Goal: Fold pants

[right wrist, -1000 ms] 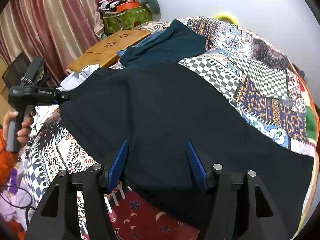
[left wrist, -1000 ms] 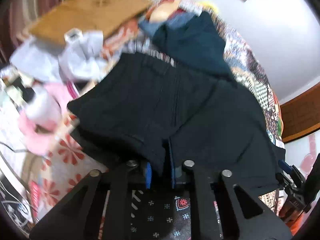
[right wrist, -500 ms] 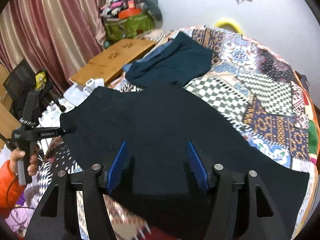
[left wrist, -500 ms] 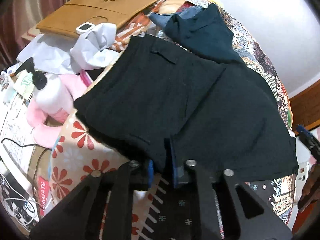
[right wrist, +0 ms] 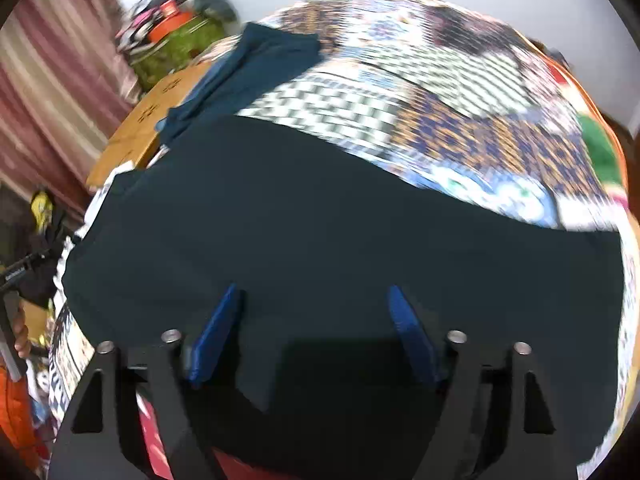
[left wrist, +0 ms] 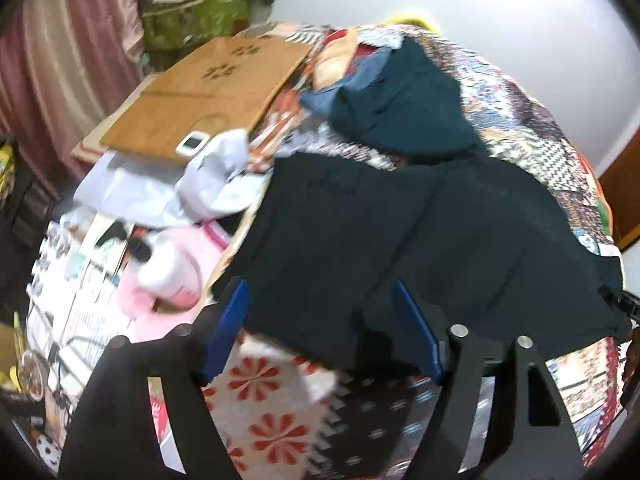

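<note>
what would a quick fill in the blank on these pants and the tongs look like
1. The left tongs stand ____, gripping nothing.
2. The dark pants lie spread on a patchwork ____.
3. A white device sits on the ____ board.
4. Both jaws of the right tongs carry ____ pads.

Missing words: open; quilt; wooden; blue

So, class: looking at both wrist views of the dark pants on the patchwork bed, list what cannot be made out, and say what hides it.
- Left wrist view: the near hem of the pants is hidden behind the open left tool.
- Right wrist view: the quilt pattern is smeared by motion blur.
- Right wrist view: the pants' near edge is covered by the open right tool and its shadow.
</note>
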Demonstrator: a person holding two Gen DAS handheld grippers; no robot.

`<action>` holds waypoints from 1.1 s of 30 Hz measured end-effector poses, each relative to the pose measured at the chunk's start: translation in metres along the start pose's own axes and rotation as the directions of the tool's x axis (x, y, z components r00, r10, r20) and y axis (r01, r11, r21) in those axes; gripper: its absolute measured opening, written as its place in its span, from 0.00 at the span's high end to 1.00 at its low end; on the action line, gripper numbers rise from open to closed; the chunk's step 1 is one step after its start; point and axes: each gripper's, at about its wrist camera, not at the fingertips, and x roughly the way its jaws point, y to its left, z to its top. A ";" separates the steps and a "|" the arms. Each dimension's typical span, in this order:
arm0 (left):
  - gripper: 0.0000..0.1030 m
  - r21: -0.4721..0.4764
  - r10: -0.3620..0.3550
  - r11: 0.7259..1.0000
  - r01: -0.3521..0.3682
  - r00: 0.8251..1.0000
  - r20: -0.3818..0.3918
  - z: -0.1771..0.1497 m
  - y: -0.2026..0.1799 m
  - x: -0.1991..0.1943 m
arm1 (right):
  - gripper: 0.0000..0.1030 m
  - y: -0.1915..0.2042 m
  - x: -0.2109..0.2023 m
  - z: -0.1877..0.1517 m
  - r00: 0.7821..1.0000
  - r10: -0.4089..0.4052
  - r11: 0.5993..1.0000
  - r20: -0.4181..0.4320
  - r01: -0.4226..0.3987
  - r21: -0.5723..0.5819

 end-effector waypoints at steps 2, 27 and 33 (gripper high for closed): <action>0.27 0.036 -0.019 0.999 0.019 1.000 0.005 0.008 -0.022 0.002 | 0.25 -0.025 -0.012 -0.008 1.000 0.002 0.998 -0.013 -0.001 0.062; 0.08 0.440 -0.188 0.865 0.241 0.969 -0.161 -0.006 -0.258 0.031 | 0.29 -0.123 -0.098 -0.115 0.978 -0.088 0.909 0.187 0.002 0.416; 0.07 0.422 -0.183 0.875 0.237 0.969 -0.165 -0.005 -0.274 0.037 | 0.59 -0.133 -0.082 -0.095 0.958 -0.129 0.905 0.258 0.007 0.424</action>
